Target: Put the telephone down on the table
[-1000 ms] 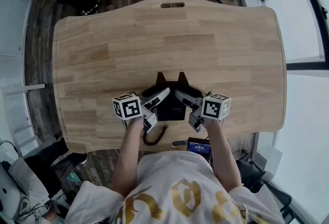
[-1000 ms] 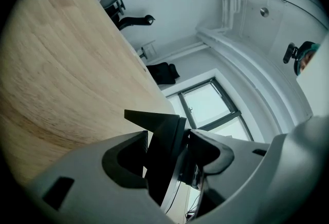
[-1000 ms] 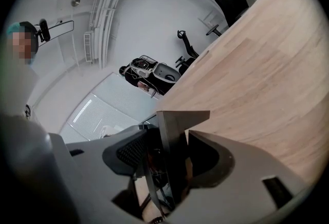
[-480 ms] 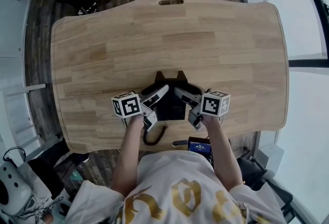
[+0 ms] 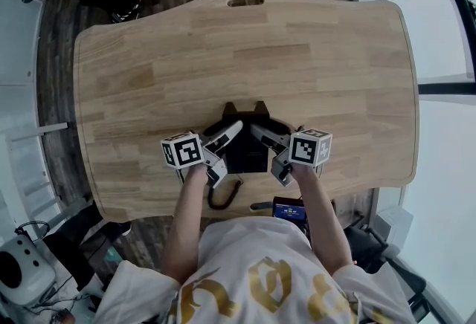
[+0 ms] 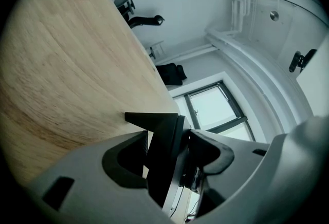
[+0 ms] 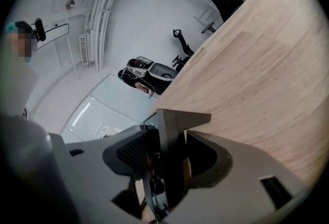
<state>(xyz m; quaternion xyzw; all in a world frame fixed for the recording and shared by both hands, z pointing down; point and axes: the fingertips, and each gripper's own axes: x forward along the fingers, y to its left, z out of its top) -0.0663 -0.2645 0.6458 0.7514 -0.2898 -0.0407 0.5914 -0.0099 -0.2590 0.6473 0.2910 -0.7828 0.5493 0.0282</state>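
Dark plank floor (image 5: 56,40), bright window (image 5: 439,25) at right, white walls (image 6: 195,17)

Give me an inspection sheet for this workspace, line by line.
Surface: wooden table, bare apart from the telephone.
Job's things: black telephone close to the near edge, between both grippers; cannot tell whether it rests on the table.
Clutter: nothing seen.
Grippers: left gripper and right gripper each have their jaws closed on one side of the telephone.
Cables: coiled cord curls from the telephone by the near edge.
Surroundings: dark floor, window at the right, small blue screen below the near edge.
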